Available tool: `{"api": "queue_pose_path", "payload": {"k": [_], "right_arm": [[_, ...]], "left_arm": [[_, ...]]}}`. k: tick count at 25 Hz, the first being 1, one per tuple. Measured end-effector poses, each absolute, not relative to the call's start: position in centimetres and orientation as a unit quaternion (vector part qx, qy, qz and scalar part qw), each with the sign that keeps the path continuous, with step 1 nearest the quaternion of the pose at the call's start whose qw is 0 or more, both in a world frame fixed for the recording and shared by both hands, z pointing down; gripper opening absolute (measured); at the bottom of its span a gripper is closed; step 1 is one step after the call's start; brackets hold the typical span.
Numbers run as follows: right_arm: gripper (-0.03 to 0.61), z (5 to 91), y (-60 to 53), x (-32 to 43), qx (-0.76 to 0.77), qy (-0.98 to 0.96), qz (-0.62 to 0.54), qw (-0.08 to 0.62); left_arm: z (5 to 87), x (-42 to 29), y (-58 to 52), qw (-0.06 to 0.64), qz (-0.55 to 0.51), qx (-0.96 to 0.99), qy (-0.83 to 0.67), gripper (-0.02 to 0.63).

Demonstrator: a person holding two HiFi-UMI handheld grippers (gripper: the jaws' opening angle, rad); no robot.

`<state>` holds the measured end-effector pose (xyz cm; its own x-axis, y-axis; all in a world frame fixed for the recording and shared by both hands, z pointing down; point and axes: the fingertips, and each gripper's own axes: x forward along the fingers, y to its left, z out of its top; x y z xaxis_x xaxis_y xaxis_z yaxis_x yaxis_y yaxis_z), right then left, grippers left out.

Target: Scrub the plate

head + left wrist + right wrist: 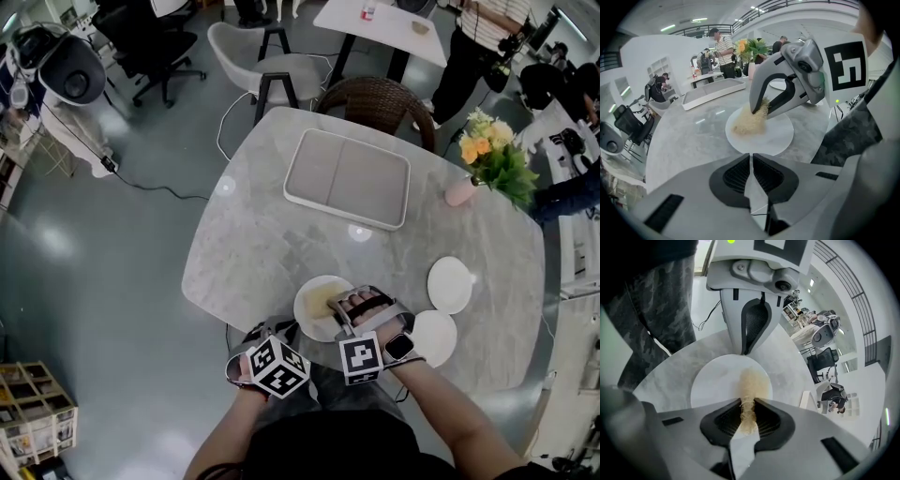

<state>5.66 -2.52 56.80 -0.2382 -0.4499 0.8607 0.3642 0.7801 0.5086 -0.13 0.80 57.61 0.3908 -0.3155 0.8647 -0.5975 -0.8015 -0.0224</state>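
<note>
A white plate (309,323) lies at the near edge of the marble table (262,234). On it rests a pale yellow fibrous scrubber (322,300). My right gripper (339,305) reaches over the plate from the right and is shut on the scrubber (751,385), which presses on the plate (712,380). My left gripper (286,328) sits at the plate's near-left rim, its jaws shut on that rim (751,153). From the left gripper view the right gripper (757,110) stands tilted over the scrubber (747,123). In the right gripper view the left gripper (743,351) meets the far rim.
A flat white tray (347,178) lies at the table's middle back. Two small white plates (450,284) (433,337) sit to the right. A pink vase with flowers (492,155) stands at the back right. A wicker chair (380,98) is behind the table; people stand farther off.
</note>
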Motion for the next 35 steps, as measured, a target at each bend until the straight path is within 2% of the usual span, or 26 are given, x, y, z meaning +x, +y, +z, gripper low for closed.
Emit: {"api": "queue_pose_path", "payload": {"k": [15, 25, 35], "right_arm": [[0.071, 56.8, 1.1, 8.6, 0.015, -0.713, -0.305, 0.631], [0.071, 56.8, 3.0, 5.9, -0.019, -0.726, -0.314, 0.612], [0.071, 56.4, -1.3, 3.1, -0.015, -0.720, -0.359, 0.594]], "left_arm": [[57.7, -0.2, 0.7, 0.148, 0.474, 0.825, -0.269, 0.032], [57.6, 0.1, 0.6, 0.144, 0.474, 0.829, -0.261, 0.032], [57.5, 0.1, 0.4, 0.152, 0.470, 0.830, -0.260, 0.032]]}}
